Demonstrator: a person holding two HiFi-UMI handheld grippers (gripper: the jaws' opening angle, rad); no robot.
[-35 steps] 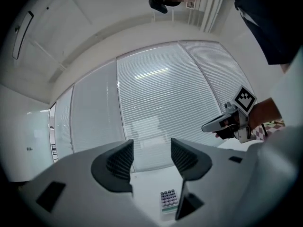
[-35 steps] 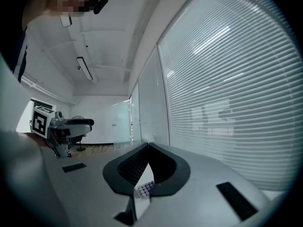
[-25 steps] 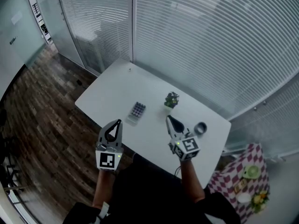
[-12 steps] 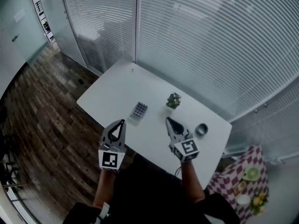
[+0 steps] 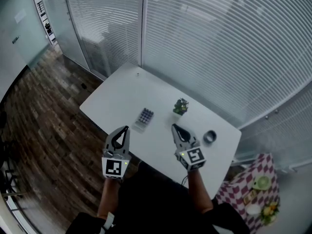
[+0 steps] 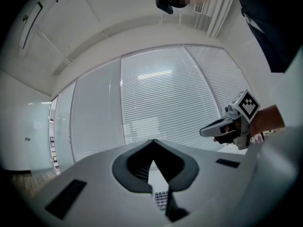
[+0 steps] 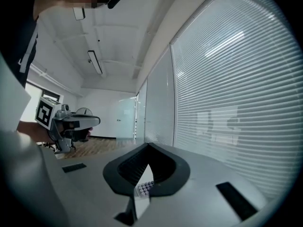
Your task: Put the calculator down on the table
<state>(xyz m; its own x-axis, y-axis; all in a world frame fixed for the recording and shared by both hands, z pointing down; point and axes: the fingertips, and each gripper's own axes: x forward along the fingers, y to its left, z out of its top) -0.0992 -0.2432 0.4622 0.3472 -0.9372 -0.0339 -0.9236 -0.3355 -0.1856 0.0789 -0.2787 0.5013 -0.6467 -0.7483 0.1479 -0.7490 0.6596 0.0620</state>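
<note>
Our left gripper [image 5: 126, 128] and right gripper [image 5: 173, 126] both had their jaws pressed together with nothing pinched in them, and we held them level over the near edge of the table [image 5: 124, 89]. The calculator [image 5: 144, 116] lay flat on that table, ahead of the left gripper's tips and apart from both tools. It was a small pale slab with a dark grid of keys on its far half. To its right stood a little potted plant [image 5: 180, 106], near but not touching it. Farther right, close to the table's right edge, sat a small grey ring-shaped object [image 5: 209, 136]. The tabletop was plain white and mostly bare, with wide free space beyond the calculator toward the far corner. Slatted blinds [image 5: 219, 48] behind glass ran close along the table's far side. On the left a dark wood plank floor [image 5: 44, 111] lay open beside the table's long edge. At the lower right we saw a red checked cloth [image 5: 246, 179] with small items on it, well apart from the table.
</note>
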